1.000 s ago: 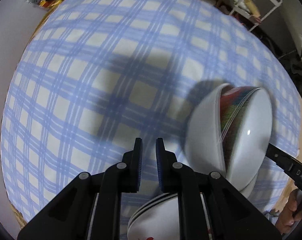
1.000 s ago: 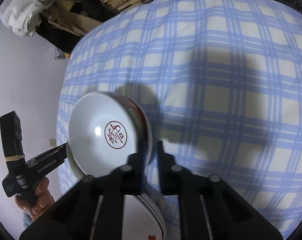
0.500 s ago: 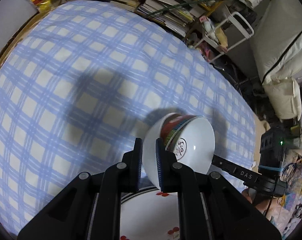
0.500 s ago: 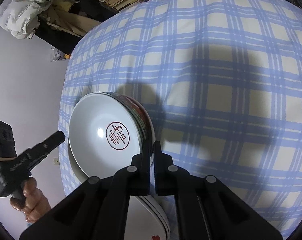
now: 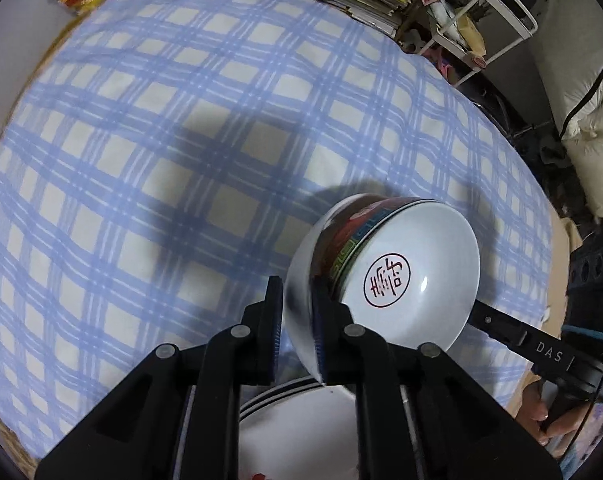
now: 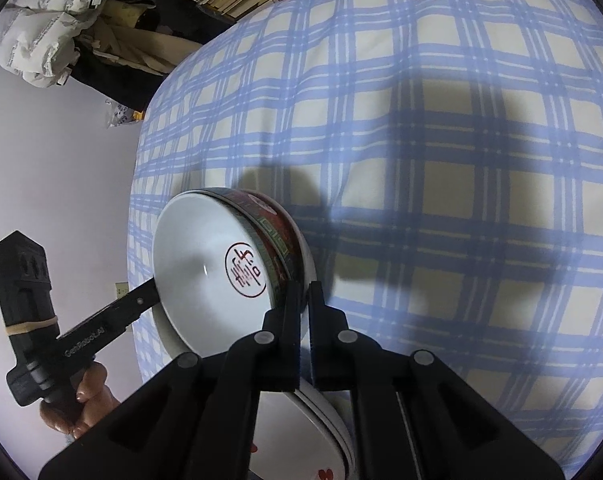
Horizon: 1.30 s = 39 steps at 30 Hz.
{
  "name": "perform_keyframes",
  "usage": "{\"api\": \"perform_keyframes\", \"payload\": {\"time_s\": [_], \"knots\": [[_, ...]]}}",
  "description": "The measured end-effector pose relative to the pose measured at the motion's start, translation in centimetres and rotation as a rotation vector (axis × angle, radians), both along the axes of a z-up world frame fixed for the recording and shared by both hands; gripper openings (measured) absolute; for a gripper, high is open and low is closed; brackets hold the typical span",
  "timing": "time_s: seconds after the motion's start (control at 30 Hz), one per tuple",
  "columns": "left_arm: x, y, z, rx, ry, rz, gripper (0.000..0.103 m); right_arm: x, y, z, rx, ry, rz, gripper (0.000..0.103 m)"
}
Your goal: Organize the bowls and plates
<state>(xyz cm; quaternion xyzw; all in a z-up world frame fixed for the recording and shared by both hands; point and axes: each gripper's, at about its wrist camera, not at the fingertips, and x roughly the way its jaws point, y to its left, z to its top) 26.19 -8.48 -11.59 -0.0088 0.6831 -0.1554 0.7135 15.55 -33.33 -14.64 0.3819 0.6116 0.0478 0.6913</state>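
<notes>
Left gripper has its jaws clamped on the rim of the white outer bowl; nested inside sits the red-patterned ceramic bowl with a red seal mark; both tilted above the blue-checked worktop cloth; right gripper jaws pinch the opposite rim; striped-rim white plates lie beneath.

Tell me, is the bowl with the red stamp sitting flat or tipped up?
Tipped up. The red-stamped bowl stands on edge, its inside facing sideways, nested in a white bowl.
</notes>
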Motion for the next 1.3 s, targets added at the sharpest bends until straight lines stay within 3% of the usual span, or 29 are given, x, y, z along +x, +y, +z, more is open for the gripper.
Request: {"api": "perform_keyframes", "payload": {"time_s": [0.13,0.47,0.73,1.2,1.3], "knots": [[-0.2,-0.6,-0.7,0.037,-0.016,-0.012,0.012,0.1,0.0,-0.4,0.046,0.014,-0.032,0.007],[0.3,-0.8,-0.4,0.029,-0.082,-0.022,0.01,1.9,0.3,0.3,-0.013,0.066,-0.035,0.007],[1.5,-1.7,0.4,0.048,-0.125,-0.034,0.009,3.7,1.2,2.0,-0.131,0.001,-0.04,0.007],[2.2,-1.8,1.4,0.009,-0.148,-0.027,0.008,4.2,1.1,2.6,-0.155,-0.034,-0.084,0.007],[2.2,-1.5,2.1,-0.033,-0.146,-0.026,0.001,4.1,1.0,3.3,-0.135,-0.072,-0.087,0.005]]}}
